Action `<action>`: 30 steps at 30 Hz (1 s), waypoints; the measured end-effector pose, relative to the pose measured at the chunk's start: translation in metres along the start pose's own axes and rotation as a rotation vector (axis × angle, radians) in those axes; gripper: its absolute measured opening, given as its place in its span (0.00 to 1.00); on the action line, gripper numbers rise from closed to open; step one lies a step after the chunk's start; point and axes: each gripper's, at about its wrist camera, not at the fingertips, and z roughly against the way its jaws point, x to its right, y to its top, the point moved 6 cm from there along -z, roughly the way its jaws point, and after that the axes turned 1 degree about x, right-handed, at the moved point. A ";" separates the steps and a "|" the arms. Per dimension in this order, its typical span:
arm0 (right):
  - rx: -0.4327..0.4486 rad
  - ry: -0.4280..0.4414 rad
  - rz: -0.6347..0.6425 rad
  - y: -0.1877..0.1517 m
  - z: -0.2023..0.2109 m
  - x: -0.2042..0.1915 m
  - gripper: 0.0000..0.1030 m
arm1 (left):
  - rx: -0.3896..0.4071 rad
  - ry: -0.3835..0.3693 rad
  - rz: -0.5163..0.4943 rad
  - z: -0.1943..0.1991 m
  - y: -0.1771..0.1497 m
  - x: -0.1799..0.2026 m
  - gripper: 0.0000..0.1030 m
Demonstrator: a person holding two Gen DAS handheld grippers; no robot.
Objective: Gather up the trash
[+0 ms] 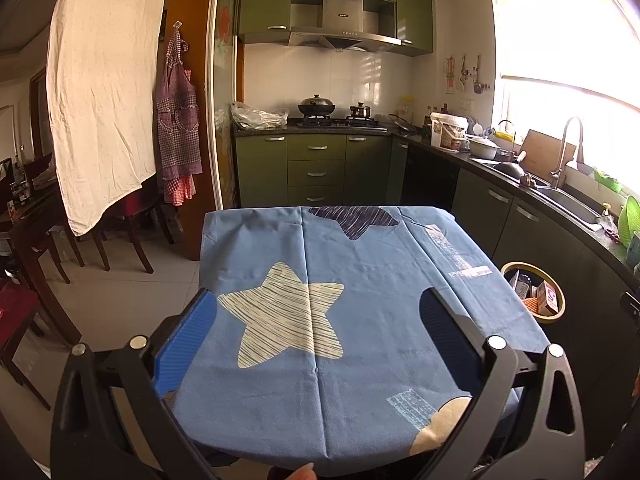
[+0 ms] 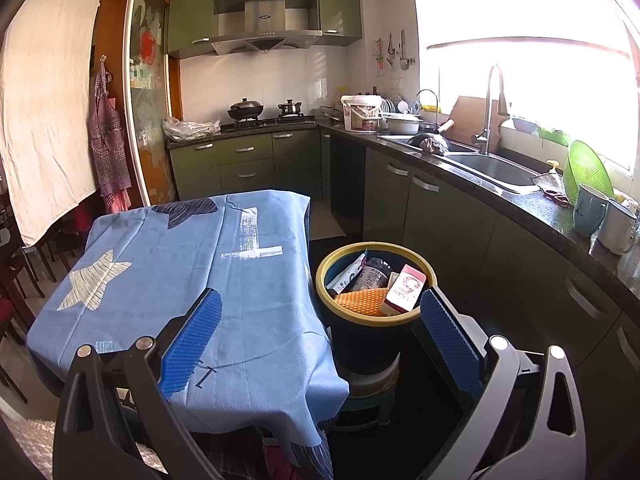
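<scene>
Kitchen with green cabinets and bright window light, seen over a desk draped in a blue cloth printed with stars. Nearest, in the left wrist view: left tool spread wide, blue pads apart over the cloth's pale star, gripping nothing. A fingertip peeks in at the bottom edge. Desk top bare of loose items in both views.

In the right wrist view: right tool also spread wide and holding nothing, left pad over the cloth's right edge, right pad over dark floor. Just beyond and between its fingers, beside the desk's right side: a dark bin with a yellow rim, raised on a low stand. Trash already inside the bin: an orange textured piece, a pink-and-white carton standing upright, a dark wrapper and a white packet leaning on the rim. Same bin visible at the right of the left wrist view.

Farther right: a dark worktop with a steel sink, a tall faucet, a green strainer and two mugs. At the far wall: a stove with a black wok, a range hood above, a plastic bag on the worktop. At the left: a checked apron hanging by a door, a white sheet beside it.
</scene>
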 end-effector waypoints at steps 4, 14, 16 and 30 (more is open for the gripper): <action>-0.001 0.007 0.000 -0.001 -0.001 -0.001 0.95 | 0.000 0.000 -0.005 0.001 0.000 0.001 0.94; -0.005 0.017 0.000 0.000 -0.004 -0.001 0.95 | -0.003 0.005 -0.012 0.001 -0.001 0.002 0.94; -0.004 0.018 0.000 0.000 -0.005 -0.001 0.95 | -0.005 0.003 -0.014 0.000 -0.001 0.002 0.94; -0.002 0.020 -0.004 -0.001 -0.005 0.001 0.95 | -0.011 -0.010 -0.025 -0.002 -0.004 0.002 0.94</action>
